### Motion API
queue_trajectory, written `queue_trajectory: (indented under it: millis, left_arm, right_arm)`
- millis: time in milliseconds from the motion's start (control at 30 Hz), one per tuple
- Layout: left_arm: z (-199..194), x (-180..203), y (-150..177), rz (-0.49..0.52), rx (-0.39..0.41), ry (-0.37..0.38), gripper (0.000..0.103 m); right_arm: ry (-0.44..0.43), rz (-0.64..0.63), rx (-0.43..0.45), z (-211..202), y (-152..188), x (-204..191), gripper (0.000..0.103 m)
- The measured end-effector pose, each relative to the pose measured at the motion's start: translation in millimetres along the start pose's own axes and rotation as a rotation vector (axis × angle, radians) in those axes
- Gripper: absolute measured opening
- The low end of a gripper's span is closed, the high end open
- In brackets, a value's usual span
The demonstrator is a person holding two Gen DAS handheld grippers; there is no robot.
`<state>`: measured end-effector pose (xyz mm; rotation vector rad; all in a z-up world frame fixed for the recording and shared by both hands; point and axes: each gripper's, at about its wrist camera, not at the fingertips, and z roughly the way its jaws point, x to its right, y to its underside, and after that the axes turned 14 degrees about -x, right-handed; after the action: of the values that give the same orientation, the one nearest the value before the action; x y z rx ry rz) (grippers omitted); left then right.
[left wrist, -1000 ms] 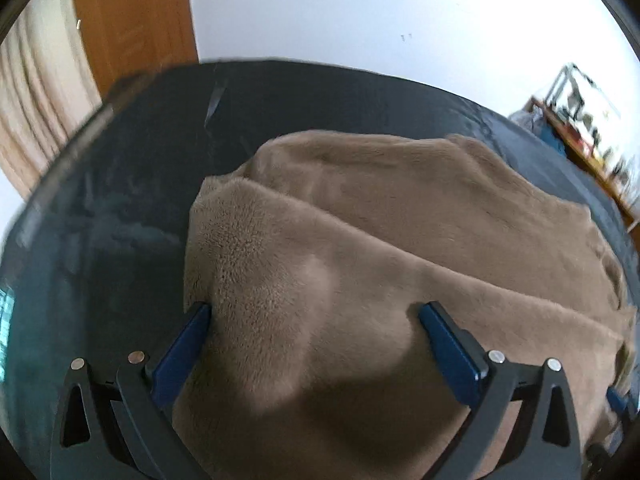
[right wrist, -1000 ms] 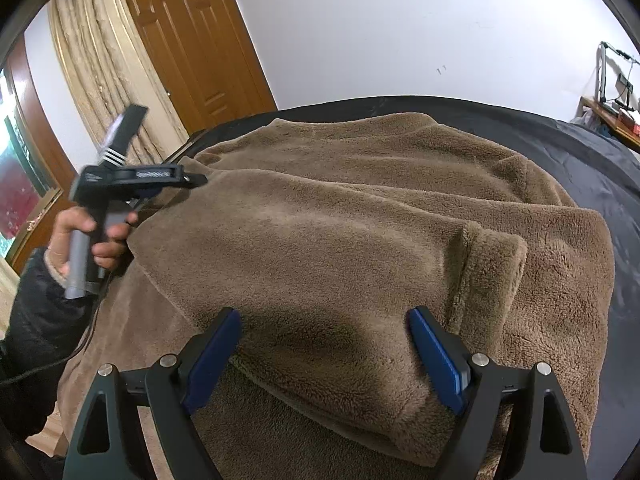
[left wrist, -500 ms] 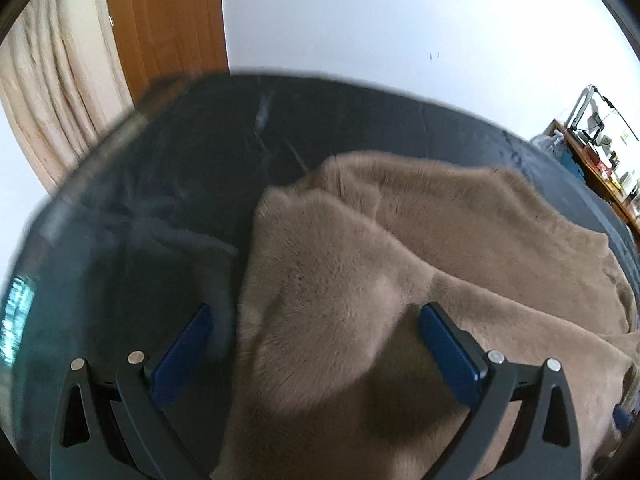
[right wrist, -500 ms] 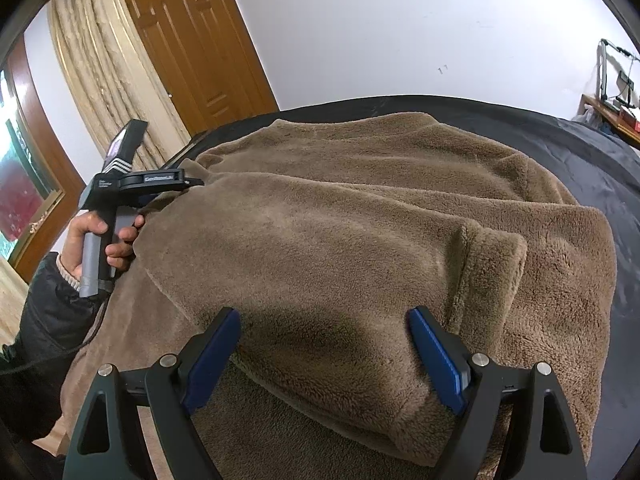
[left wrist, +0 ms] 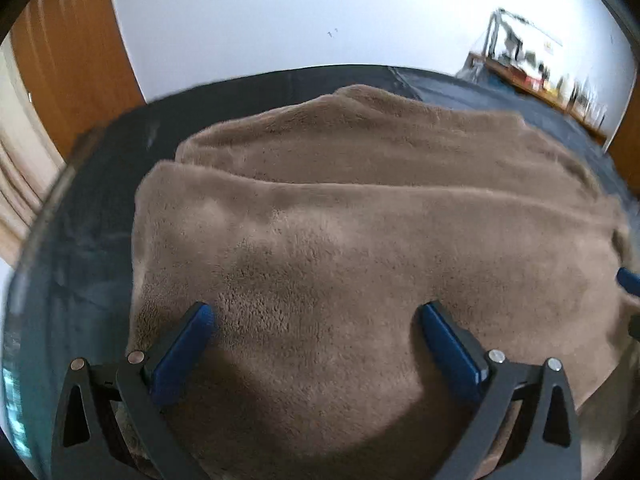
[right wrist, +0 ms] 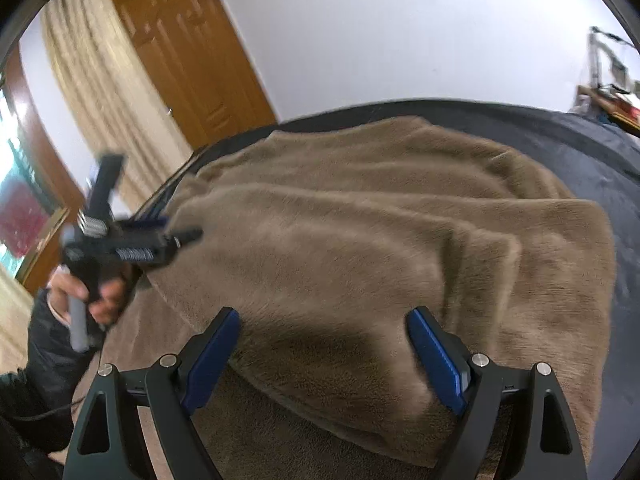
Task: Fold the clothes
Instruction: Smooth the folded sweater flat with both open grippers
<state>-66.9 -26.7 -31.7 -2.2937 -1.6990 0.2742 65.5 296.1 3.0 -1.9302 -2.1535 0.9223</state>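
I see the brown fleece garment (right wrist: 380, 248) lying on the dark bench (right wrist: 592, 148), one layer doubled over the lower part. Both tongs stand open, gripping nothing. Since a second ago my left tongs (left wrist: 316, 332) swung from the garment's left edge toward centre frame; the right tongs (right wrist: 322, 336) shifted slightly. The blur probably means repositioning, with the fold lying unchanged.

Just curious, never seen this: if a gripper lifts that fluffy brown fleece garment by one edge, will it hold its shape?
Probably not. The fluffy brown fleece garment lies in soft rounded folds, so it would likely droop. Its thick pile suggests bulk, and probably good grip.
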Motion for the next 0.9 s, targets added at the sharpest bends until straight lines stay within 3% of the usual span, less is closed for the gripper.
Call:
queue_trajectory:
  millis: [100, 167, 400, 633, 733, 900]
  left_arm:
    - [1.4, -2.8, 0.0, -0.018, 0.005, 0.002, 0.103]
    - [3.3, 0.2, 1.0, -0.012, 0.01, -0.013, 0.103]
    - [6.2, 5.2, 8.3, -0.007, 0.018, -0.016, 0.103]
    - [0.7, 5.6, 7.9, -0.005, 0.042, -0.021, 0.103]
    - [-1.5, 7.6, 11.0, -0.003, 0.05, -0.03, 0.103]
    - [-7.1, 11.0, 15.8, 0.001, 0.059, -0.048, 0.103]
  right_arm:
    - [0.012, 0.044, 0.096, -17.8, 2.9, 7.4, 0.088]
    - [0.001, 0.057, 0.099, -18.5, 1.5, 11.3, 0.088]
    - [0.021, 0.054, 0.0, -1.5, -7.0, 17.4, 0.089]
    - [0.14, -0.011, -0.044, 8.2, -7.3, 0.1, 0.094]
    - [0.202, -0.053, -0.073, 16.2, -9.1, -10.9, 0.101]
    - [0.351, -0.124, -0.116, 30.1, -9.6, -30.7, 0.102]
